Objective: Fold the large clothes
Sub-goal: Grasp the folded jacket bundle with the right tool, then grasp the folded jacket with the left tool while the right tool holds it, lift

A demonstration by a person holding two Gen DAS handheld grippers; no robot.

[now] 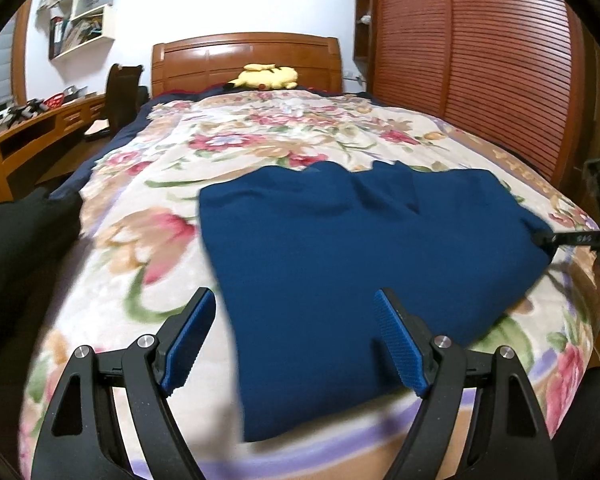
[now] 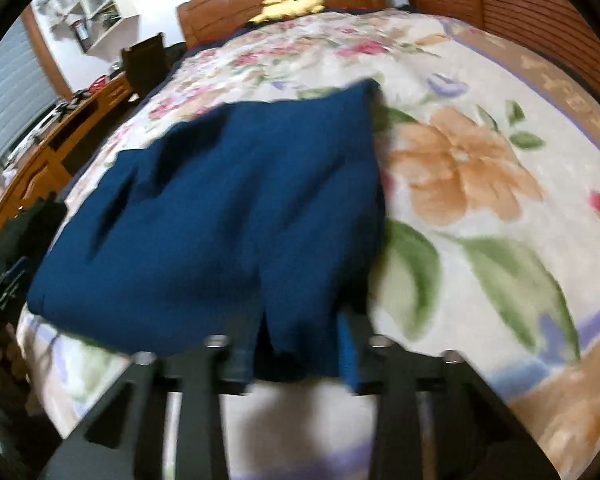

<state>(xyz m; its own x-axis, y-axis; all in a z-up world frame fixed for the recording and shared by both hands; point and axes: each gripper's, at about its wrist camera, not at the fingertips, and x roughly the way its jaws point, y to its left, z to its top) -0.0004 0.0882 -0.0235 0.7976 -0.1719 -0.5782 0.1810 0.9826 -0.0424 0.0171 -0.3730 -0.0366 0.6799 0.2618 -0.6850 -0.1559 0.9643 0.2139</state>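
A dark blue garment (image 1: 360,248) lies folded flat on the floral bedspread (image 1: 148,184). My left gripper (image 1: 294,332) is open, its blue-padded fingers (image 1: 188,340) spread over the garment's near left edge, holding nothing. My right gripper (image 1: 544,240) shows at the far right of the left wrist view, its tip at the garment's right corner. In the blurred right wrist view the garment (image 2: 228,208) fills the centre and its near edge hangs between the right gripper's (image 2: 300,344) fingers; I cannot tell if they pinch it.
A yellow plush toy (image 1: 266,76) lies by the wooden headboard (image 1: 246,60). A slatted wooden wardrobe (image 1: 492,64) stands to the right of the bed. A wooden desk (image 1: 28,136) and dark chair (image 1: 122,92) stand on the left. Wall shelves (image 1: 82,20) hang above.
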